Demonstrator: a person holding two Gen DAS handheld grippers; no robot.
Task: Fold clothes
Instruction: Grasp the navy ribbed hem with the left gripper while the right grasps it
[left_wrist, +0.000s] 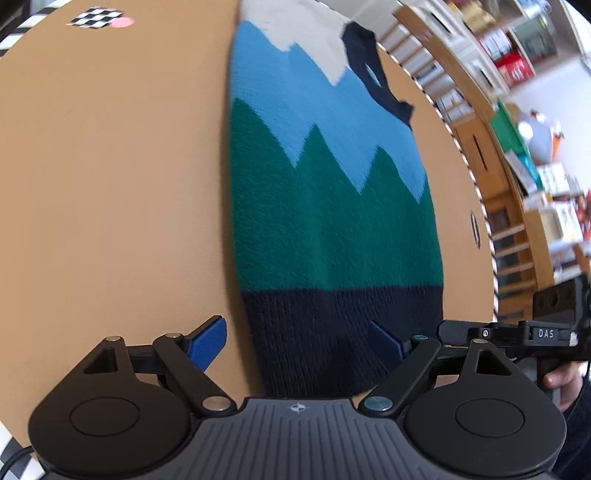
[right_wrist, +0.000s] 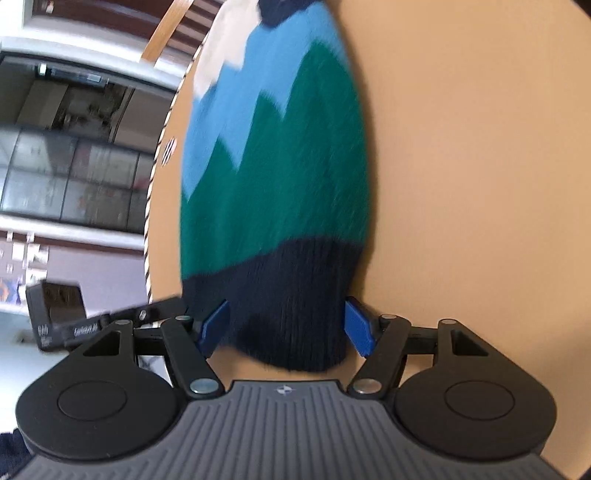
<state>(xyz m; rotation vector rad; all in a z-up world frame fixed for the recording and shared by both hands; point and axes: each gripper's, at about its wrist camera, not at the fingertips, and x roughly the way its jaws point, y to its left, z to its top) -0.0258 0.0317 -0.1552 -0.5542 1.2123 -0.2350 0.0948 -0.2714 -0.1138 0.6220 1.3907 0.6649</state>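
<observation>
Lengthwise, sweater (left_wrist: 332, 206) hem nearest, collar (left_wrist: 373, 77) farthest

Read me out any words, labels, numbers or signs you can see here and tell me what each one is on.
"DAS": white letters on the black body of the right gripper, seen from the left wrist view.
Its print in the right wrist view is too blurred to read.
Shelf boxes: lettering too small and blurred.
Sweater: no text.

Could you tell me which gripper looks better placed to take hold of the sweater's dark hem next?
Probably the right gripper: its open jaws straddle the hem of the sweater. The left gripper, also open, sits off toward one edge.
</observation>
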